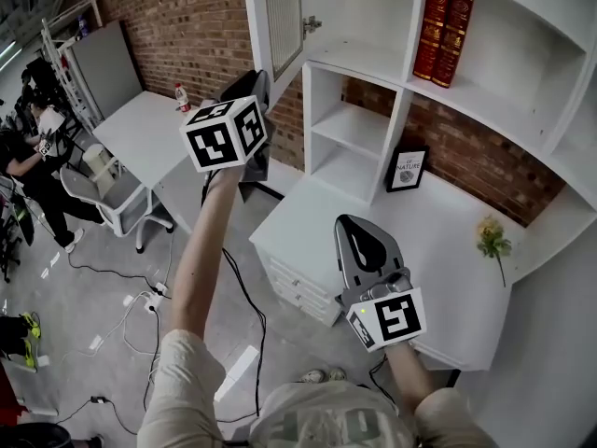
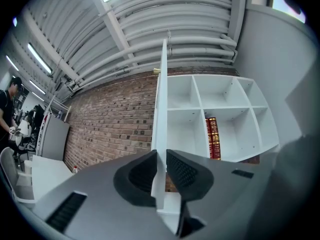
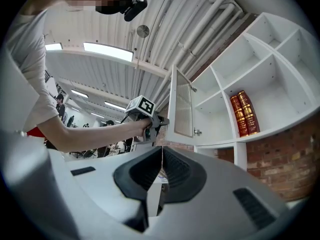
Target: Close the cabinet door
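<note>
The cabinet door [image 2: 161,104] stood open, swung out from the upper left compartment of the white shelf unit [image 1: 401,110] and seen edge-on in the left gripper view. The left gripper [image 2: 161,155] was clamped narrowly on the door's free edge near its lower corner, one pad on each face. The right gripper [image 3: 161,152] was held low above the white surface [image 1: 438,241], its jaws together and empty. Two red books [image 1: 443,31] stood upright in a neighbouring compartment.
</note>
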Tool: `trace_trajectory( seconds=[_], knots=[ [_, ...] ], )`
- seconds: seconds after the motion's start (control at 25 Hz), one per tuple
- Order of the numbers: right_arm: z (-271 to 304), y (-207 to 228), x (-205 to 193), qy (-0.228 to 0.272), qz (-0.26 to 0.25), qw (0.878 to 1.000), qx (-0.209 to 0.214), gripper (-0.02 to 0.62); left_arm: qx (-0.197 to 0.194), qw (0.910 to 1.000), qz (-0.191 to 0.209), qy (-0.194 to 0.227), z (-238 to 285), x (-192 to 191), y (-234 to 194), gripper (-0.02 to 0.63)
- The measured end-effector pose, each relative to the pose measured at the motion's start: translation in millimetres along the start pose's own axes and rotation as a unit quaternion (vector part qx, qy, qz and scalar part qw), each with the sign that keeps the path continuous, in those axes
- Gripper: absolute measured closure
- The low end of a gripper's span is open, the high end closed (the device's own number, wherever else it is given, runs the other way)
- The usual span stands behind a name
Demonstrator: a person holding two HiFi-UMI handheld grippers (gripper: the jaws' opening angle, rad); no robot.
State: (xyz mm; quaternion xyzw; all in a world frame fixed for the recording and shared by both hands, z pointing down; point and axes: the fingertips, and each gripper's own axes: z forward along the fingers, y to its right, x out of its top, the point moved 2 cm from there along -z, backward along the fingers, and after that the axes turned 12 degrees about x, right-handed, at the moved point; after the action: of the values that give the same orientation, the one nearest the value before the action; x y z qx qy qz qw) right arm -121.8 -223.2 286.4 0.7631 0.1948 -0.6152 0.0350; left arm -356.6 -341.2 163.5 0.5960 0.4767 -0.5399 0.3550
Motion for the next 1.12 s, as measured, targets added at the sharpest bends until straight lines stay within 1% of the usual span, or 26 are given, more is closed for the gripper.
trace_trajectory(
  seconds=[0.12,0.28,0.44,0.48,0.56,0.72,0.76,0.84,0.92,1.0,1.12],
  knots=[
    [-6,5,1,-0.001,-0.005,1.000,-0.009,0.578,-0.011,0.9999,0.006,0.006,-2,0,12,0.538],
    [-13,12,-2,-0.001,0.004,1.000,-0.023,0.578,-0.047,0.9989,0.004,0.001,1,-3,39,0.537],
    [-20,15,-1,-0.004,-0.005,1.000,-0.030,0.578,-0.076,0.9971,0.000,0.003,4,-7,71,0.540],
    [-22,16,-1,-0.005,-0.008,0.999,-0.033,0.578,-0.084,0.9964,-0.002,0.002,5,-8,80,0.553],
    [-29,20,0,-0.006,-0.011,0.999,-0.043,0.578,-0.098,0.9952,-0.002,0.001,11,-10,101,0.555],
    [-47,33,1,-0.012,-0.020,0.997,-0.075,0.578,-0.127,0.9918,0.005,-0.011,33,-20,153,0.566],
    [-53,37,1,-0.014,-0.023,0.996,-0.084,0.578,-0.129,0.9915,0.009,-0.014,41,-22,165,0.569],
    [-65,47,1,-0.017,-0.027,0.994,-0.104,0.578,-0.119,0.9923,0.029,-0.017,58,-25,185,0.592],
    [-80,59,1,-0.021,-0.028,0.992,-0.125,0.578,-0.112,0.9925,0.046,-0.019,74,-30,199,0.594],
    [-94,73,-2,-0.027,-0.024,0.989,-0.146,0.578,-0.112,0.9925,0.044,-0.019,82,-34,206,0.594],
    [-112,94,-8,-0.031,-0.004,0.984,-0.173,0.578,-0.120,0.9921,0.029,-0.018,90,-34,212,0.594]
  ],
)
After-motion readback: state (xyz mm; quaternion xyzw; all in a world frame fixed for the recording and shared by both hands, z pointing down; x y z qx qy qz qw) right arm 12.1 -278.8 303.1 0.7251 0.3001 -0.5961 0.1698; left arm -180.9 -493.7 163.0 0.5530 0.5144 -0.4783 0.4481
